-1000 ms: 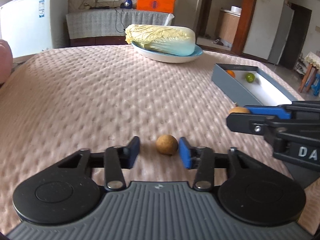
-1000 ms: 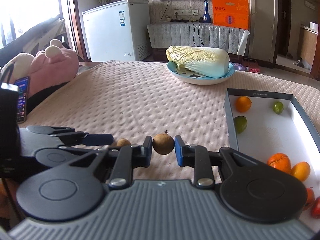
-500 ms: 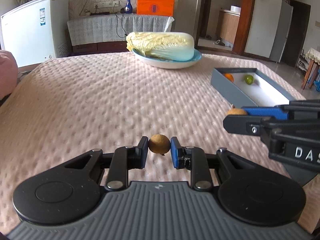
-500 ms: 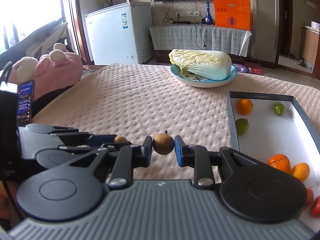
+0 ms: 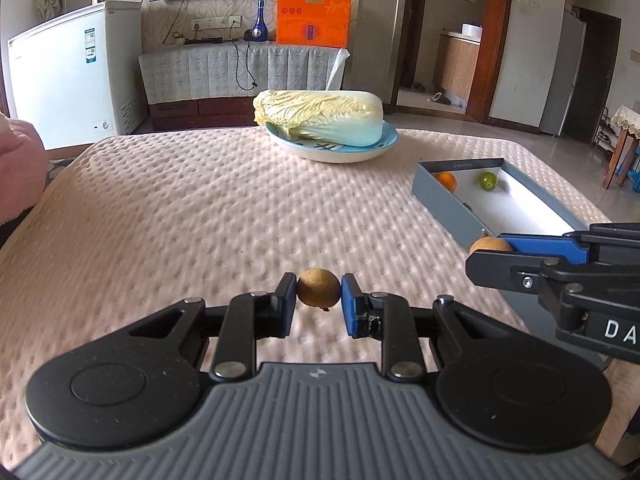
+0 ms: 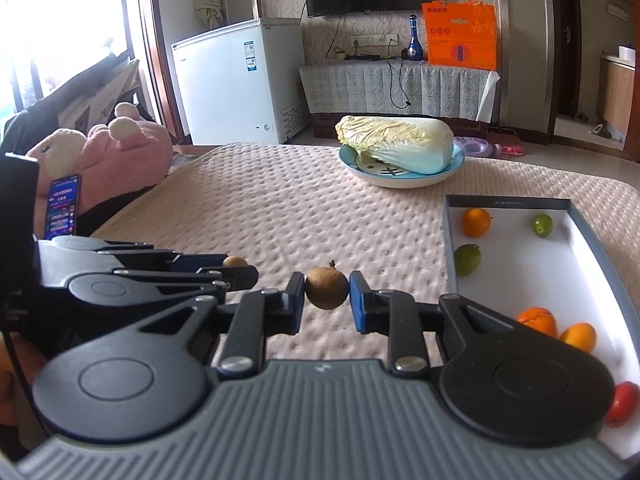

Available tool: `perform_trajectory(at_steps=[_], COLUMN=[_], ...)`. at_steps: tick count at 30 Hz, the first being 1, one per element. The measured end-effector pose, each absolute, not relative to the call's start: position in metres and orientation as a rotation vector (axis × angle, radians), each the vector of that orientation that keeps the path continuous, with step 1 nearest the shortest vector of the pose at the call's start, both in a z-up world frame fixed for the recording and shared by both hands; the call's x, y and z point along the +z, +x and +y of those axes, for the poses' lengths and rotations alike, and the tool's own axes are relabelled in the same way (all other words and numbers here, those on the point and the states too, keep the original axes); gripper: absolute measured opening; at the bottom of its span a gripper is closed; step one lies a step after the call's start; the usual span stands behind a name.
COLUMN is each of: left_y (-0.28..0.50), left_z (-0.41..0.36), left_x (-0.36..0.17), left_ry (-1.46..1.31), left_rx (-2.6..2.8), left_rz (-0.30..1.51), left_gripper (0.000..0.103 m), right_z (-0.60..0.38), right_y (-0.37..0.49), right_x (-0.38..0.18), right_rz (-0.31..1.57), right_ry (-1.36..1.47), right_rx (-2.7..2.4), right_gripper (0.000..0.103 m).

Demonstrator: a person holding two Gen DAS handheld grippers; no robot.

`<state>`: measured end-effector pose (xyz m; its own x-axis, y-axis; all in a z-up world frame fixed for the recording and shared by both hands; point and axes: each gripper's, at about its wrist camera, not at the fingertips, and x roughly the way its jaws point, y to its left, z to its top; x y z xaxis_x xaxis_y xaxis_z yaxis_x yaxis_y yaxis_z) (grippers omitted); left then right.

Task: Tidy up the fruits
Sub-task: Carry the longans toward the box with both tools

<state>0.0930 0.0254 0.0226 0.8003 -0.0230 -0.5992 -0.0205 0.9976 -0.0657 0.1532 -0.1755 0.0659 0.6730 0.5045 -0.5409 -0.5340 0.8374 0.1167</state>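
Note:
My left gripper [image 5: 319, 290] is shut on a small brown longan [image 5: 318, 288], held a little above the pink quilted tablecloth [image 5: 200, 208]. My right gripper [image 6: 326, 289] is shut on a second brown longan [image 6: 326, 288] with its stem up. Each gripper shows in the other's view: the right one [image 5: 490, 249] at the right edge, the left one [image 6: 236, 264] at the left. A grey box [image 6: 450, 240] with a white floor lies at the right, holding an orange [image 6: 476, 222], two green fruits [image 6: 466, 259], more orange fruits [image 6: 538, 320] and a red one [image 6: 622, 403].
A napa cabbage [image 5: 320, 118] lies on a blue-rimmed plate [image 5: 384, 142] at the far side of the table. A pink plush toy [image 6: 120, 156] and a lit phone [image 6: 62, 204] sit at the left. A white freezer [image 6: 236, 80] stands beyond the table.
The left gripper closed on the longan that lay on the cloth and lifted it. The right gripper kept its longan and rose slightly with it.

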Motion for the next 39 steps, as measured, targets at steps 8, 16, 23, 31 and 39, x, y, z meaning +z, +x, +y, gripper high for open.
perform_trajectory(at_steps=[8,16,23,31,39], left_y=[0.098,0.101,0.106,0.110,0.114], left_z=[0.006,-0.014,-0.024,-0.036,-0.052], left_x=[0.023,0.021,0.019,0.019,0.020], left_ry=[-0.060,-0.051,-0.053,-0.053,-0.051], left_rx=[-0.022,-0.049,-0.065,-0.079,-0.104], left_rz=[0.653,0.657,0.658,0.659,0.652], left_gripper=[0.028,0.028,0.028,0.028,0.028], right_z=[-0.193,-0.210,-0.224,-0.234,-0.245], right_y=[0.148,0.145,0.142,0.139,0.135], right_x=[0.072,0.073,0.075,0.079,0.080], right_rz=[0.578,0.576,0.569,0.562,0.559], right_ry=[-0.039,-0.033,-0.029,-0.024,-0.025], right_rx=[0.575,0.560,0.544,0.537,0.520], right_gripper=[0.027,0.027,0.027,0.027,0.027])
